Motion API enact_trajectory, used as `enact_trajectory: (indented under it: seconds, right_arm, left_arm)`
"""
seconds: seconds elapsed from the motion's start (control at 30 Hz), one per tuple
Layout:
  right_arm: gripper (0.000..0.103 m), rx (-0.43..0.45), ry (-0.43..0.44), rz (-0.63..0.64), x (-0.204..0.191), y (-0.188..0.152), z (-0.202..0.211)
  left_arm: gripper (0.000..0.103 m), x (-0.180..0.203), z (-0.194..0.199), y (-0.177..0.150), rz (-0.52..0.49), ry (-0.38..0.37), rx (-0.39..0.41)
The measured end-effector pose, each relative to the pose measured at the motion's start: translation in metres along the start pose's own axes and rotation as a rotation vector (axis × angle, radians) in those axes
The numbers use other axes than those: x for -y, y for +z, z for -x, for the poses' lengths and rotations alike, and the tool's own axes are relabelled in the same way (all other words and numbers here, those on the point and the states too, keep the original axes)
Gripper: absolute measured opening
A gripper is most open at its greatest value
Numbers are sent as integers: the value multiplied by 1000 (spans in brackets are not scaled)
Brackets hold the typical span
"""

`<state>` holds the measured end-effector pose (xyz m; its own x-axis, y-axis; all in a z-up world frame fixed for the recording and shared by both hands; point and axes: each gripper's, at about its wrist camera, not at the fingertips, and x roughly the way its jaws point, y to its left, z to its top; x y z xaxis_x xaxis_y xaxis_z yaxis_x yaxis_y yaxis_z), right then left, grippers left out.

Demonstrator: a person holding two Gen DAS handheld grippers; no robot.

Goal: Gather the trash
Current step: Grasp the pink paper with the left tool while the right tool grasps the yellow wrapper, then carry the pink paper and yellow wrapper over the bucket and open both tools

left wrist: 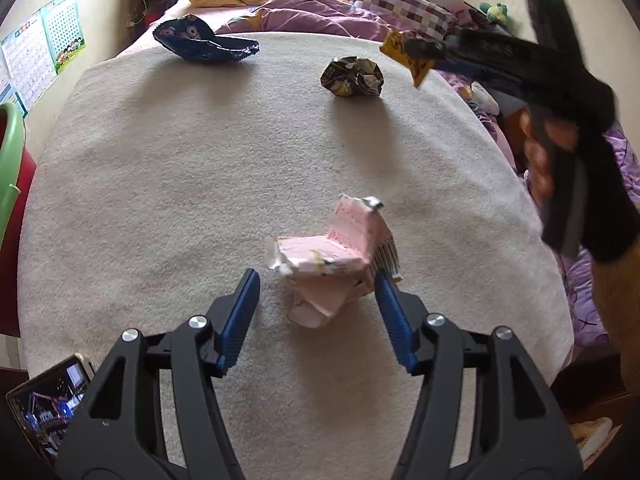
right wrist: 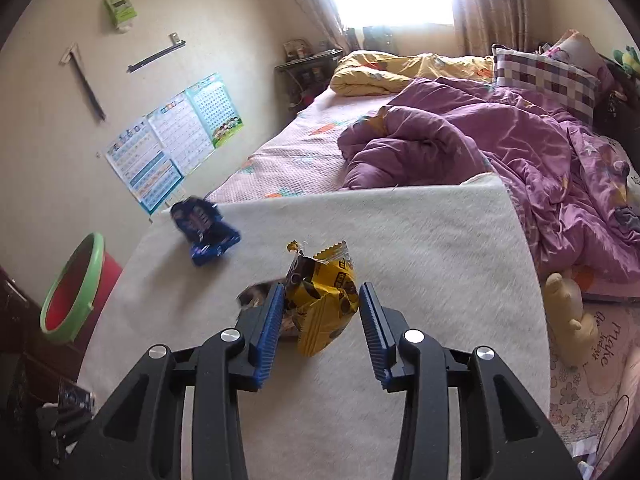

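A crumpled pink carton (left wrist: 336, 264) lies on the white fleece table (left wrist: 200, 168) between the spread fingers of my left gripper (left wrist: 316, 280), which is open; the right pad touches it. My right gripper (right wrist: 322, 300) is lifted above the table with a yellow snack wrapper (right wrist: 324, 300) between its fingers; the wrapper touches the left pad but a gap shows at the right pad. From the left wrist view the right gripper (left wrist: 412, 54) holds that wrapper (left wrist: 404, 58) in the air. A dark crumpled wrapper (left wrist: 352, 78) and a blue wrapper (left wrist: 204, 40) lie at the table's far side.
A red bin with a green rim (right wrist: 72, 288) stands on the floor left of the table. A bed with purple and yellow quilts (right wrist: 460, 136) lies beyond the table. A phone (left wrist: 48, 404) sits at the table's near left corner.
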<state>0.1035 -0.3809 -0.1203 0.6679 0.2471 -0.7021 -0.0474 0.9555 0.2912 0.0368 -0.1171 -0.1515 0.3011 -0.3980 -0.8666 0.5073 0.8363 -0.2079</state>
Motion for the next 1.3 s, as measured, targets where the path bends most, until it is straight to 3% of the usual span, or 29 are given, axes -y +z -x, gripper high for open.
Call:
enact_trajectory:
  seconds: [0.23, 0.27, 0.43, 0.83, 1.3]
  right_arm:
    - [39, 10, 44, -136, -25, -47, 17]
    - [39, 9, 42, -144, -27, -50, 18]
    - [39, 28, 23, -170, -35, -53, 30]
    - [39, 91, 32, -119, -82, -48, 51]
    - [40, 61, 59, -52, -155, -46, 24]
  left_arm:
    - [54, 0, -8, 10, -5, -47, 6]
    - [49, -2, -8, 11, 2, -54, 9]
    - [47, -13, -6, 12, 58, -91, 27]
    - [47, -31, 44, 22, 66, 13, 160]
    - [48, -93, 91, 18, 103, 77, 253]
